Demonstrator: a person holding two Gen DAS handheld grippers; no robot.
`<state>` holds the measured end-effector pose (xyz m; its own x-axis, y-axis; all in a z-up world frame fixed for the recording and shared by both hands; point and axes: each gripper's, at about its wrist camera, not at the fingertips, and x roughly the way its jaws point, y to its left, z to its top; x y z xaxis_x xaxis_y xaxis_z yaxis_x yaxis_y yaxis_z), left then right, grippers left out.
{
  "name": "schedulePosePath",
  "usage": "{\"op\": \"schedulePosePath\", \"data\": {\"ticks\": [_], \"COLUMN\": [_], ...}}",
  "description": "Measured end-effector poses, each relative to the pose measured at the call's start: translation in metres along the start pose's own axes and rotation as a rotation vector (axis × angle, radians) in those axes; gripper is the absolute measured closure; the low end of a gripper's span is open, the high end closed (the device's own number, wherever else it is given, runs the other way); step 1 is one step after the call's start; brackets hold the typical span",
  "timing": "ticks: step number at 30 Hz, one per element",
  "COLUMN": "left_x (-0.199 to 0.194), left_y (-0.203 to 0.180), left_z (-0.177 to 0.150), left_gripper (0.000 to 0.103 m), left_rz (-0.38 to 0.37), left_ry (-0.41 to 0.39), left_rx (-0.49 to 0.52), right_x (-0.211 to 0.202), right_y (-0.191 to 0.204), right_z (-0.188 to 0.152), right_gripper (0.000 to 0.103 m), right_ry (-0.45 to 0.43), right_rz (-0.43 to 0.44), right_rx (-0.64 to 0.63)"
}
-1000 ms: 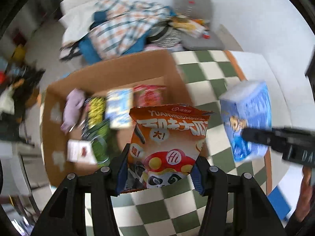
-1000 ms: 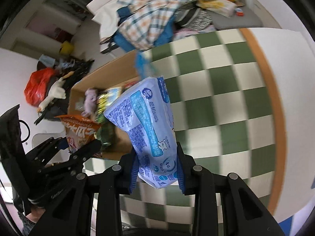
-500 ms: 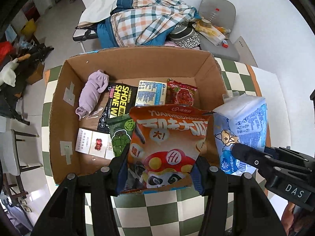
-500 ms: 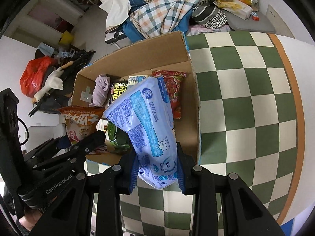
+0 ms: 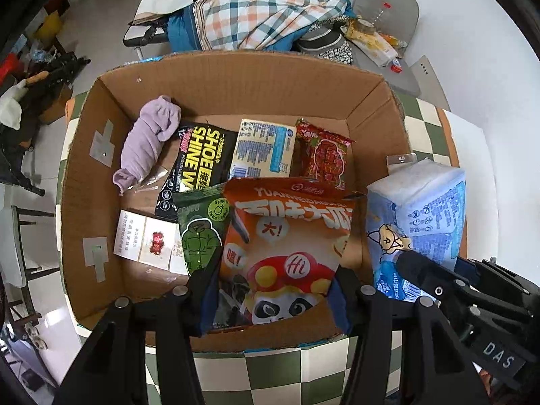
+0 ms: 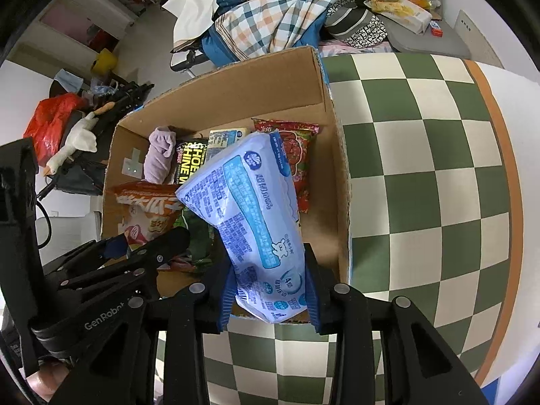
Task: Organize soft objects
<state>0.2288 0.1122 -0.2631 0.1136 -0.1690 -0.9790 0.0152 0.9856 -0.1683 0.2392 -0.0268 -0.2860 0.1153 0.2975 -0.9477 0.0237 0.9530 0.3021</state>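
My left gripper [image 5: 273, 297] holds an orange snack bag [image 5: 287, 236] by its lower end, upright over the near side of an open cardboard box [image 5: 253, 67]. Its jaws are starting to open, though the pads still touch the bag. My right gripper [image 6: 270, 297] holds a blue-and-white tissue pack [image 6: 249, 209] tilted over the box's near right corner [image 6: 341, 175]. Its jaws are opening too, with the pack still between the pads. Inside the box lie a rolled purple cloth [image 5: 148, 141], a black shoe-shine pack [image 5: 199, 155], a red snack [image 5: 324, 158] and a green pack [image 5: 202, 229].
The box stands on a green-and-white checkered table [image 6: 422, 168] that stretches to its right. Behind it a plaid heap of clothes [image 5: 263, 17] lies on a chair, beside a grey seat [image 5: 388, 6] with small items. A red bag [image 6: 54, 114] and clutter sit on the floor at left.
Both grippers have carried their packs from over the table to over the box, and the left one has sunk lower. The right pads now stand slightly wider.
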Motion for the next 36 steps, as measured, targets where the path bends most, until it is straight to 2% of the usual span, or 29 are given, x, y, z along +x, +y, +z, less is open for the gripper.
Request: {"op": "schedulePosePath", "data": {"ticks": [5, 10, 12, 13, 14, 20, 24, 27, 31, 36], "left_x": [0.011, 0.013, 0.010, 0.008, 0.005, -0.013, -0.024, -0.028, -0.031, -0.039], "left_y": [-0.001, 0.002, 0.003, 0.003, 0.003, 0.012, 0.019, 0.022, 0.025, 0.027], "left_z": [0.000, -0.003, -0.003, -0.003, -0.004, -0.006, -0.010, -0.012, -0.014, -0.017], "left_gripper": [0.050, 0.045, 0.033, 0.023, 0.019, 0.006, 0.005, 0.003, 0.000, 0.000], "left_rz": [0.012, 0.031, 0.039, 0.042, 0.046, 0.071, 0.104, 0.137, 0.157, 0.177], "left_ry": [0.041, 0.042, 0.032, 0.025, 0.015, -0.035, -0.076, -0.099, -0.115, -0.133], "left_rx": [-0.011, -0.038, -0.040, -0.039, -0.039, -0.079, -0.110, -0.116, -0.117, -0.120], "right_x": [0.004, 0.006, 0.005, 0.005, 0.005, -0.004, -0.012, -0.014, -0.012, -0.011], "right_y": [-0.001, 0.002, 0.003, 0.003, 0.003, 0.002, 0.002, 0.002, 0.004, 0.005], "right_z": [0.001, -0.001, -0.001, -0.002, -0.002, -0.003, -0.003, -0.004, -0.005, -0.007], "right_gripper": [0.056, 0.053, 0.050, 0.048, 0.048, 0.037, 0.026, 0.014, 0.002, 0.000], "right_ry": [0.014, 0.022, 0.020, 0.022, 0.021, -0.006, -0.032, -0.042, -0.045, -0.050], "right_rz": [-0.023, -0.041, -0.048, -0.052, -0.057, -0.092, -0.133, -0.170, -0.205, -0.228], "right_rx": [-0.005, -0.021, -0.028, -0.031, -0.033, -0.038, -0.051, -0.066, -0.079, -0.081]}}
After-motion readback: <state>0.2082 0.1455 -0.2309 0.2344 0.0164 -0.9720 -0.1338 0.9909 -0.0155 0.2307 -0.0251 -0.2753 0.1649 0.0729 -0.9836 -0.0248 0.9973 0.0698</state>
